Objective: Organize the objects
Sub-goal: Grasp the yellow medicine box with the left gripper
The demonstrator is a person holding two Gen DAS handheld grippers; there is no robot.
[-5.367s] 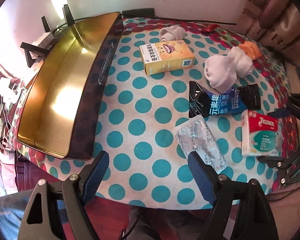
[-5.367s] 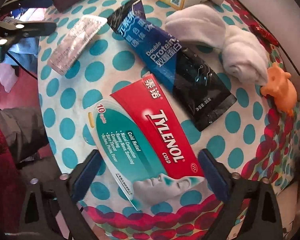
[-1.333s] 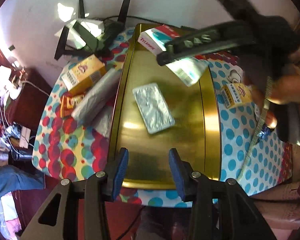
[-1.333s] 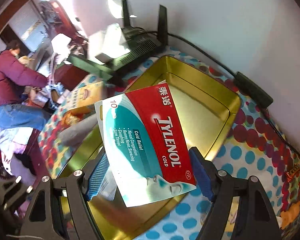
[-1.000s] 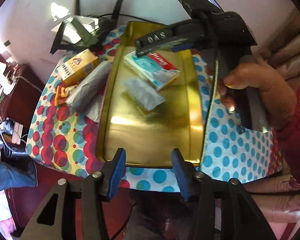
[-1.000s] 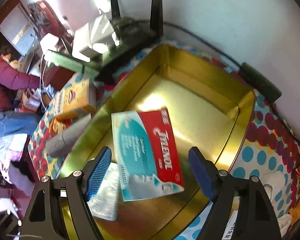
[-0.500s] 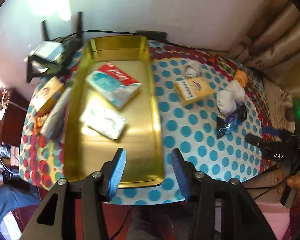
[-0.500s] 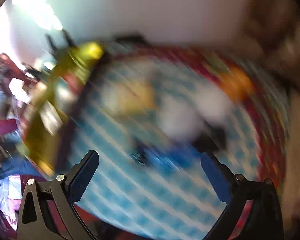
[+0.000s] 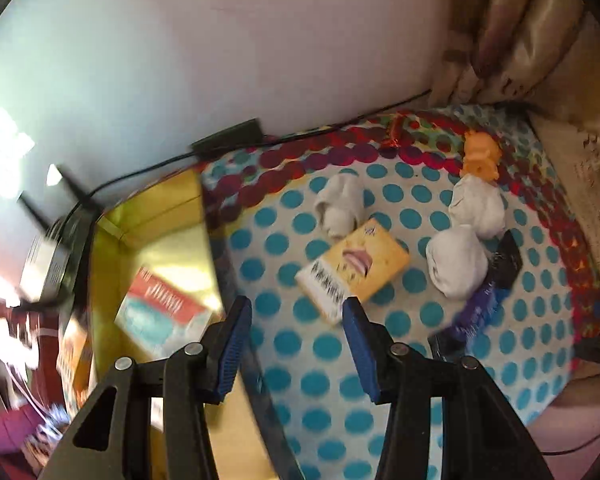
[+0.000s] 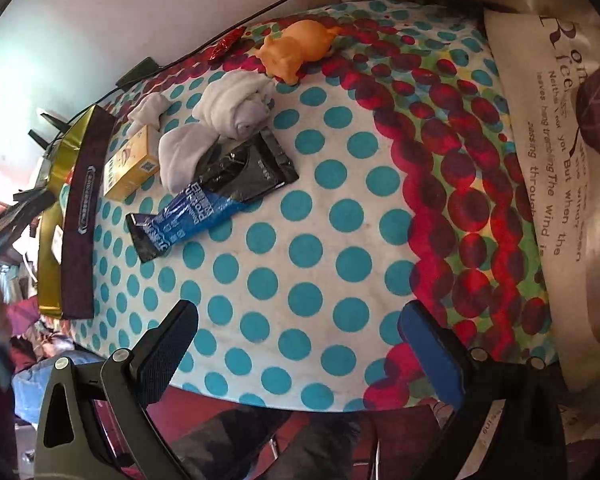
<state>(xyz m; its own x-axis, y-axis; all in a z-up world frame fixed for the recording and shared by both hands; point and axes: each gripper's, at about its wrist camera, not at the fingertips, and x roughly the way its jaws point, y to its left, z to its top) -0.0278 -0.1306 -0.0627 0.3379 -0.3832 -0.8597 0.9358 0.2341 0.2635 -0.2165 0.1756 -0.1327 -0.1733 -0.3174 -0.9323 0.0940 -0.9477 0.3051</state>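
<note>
Moved: Tylenol box (image 9: 162,312) now in gold tray (image 9: 160,208); right gripper (image 10: 298,344) wide open, empty.
Left gripper (image 9: 296,344): parted, empty.
Obstacles: yellow box (image 9: 354,270), socks (image 10: 230,108), blue pouch (image 10: 210,200).
Room: bare cloth (image 10: 320,260) to near edge.

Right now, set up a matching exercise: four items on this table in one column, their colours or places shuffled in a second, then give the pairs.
Things:
1. Tylenol box
2. toy pig
3. protein pouch
4. yellow box

Places or colours:
A. orange, by the red-dotted border
B. inside the gold tray
C. blue and black, partly under the white socks
D. on the cloth beside the tray

Pairs: 1-B, 2-A, 3-C, 4-D
</note>
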